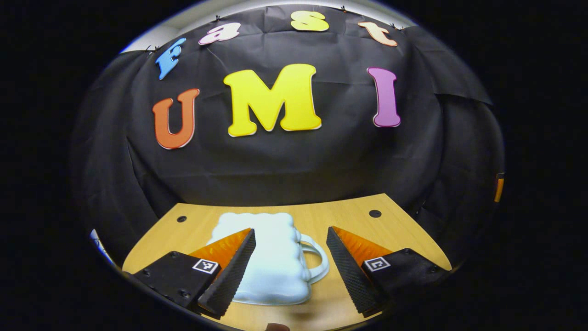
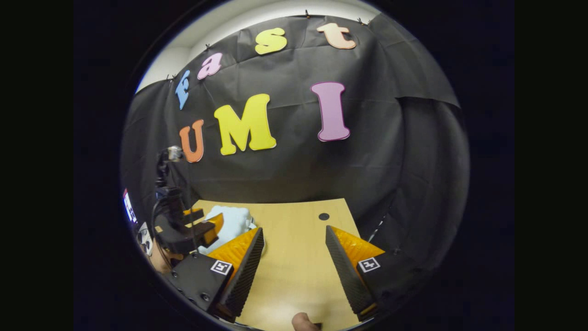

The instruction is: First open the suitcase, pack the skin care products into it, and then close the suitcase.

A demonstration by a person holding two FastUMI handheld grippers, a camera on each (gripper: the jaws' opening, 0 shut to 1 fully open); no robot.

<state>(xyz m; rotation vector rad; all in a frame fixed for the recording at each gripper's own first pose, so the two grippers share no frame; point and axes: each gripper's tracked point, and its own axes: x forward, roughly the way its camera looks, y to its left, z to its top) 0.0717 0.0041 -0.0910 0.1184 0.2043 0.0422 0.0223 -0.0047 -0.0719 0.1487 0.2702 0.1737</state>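
Note:
A small pale ribbed suitcase (image 1: pixel 275 266) lies flat on the wooden table (image 1: pixel 353 220), its looped handle (image 1: pixel 319 262) pointing right. Its lid looks shut. My left gripper (image 1: pixel 290 230) is open, and the case lies in the gap between its fingers; I cannot tell whether either finger touches the case. In the right gripper view the same suitcase (image 2: pixel 232 223) sits at the far left with the left gripper (image 2: pixel 204 223) over it, held by a hand. My right gripper (image 2: pixel 294 228) is open over bare table (image 2: pixel 294 271), to the right of the case, with nothing between its fingers.
The table has small round holes near its far corners (image 1: pixel 375 214) (image 2: pixel 324 216). Black cloth walls close in the back and right sides. A fingertip (image 2: pixel 303 322) shows at the bottom edge.

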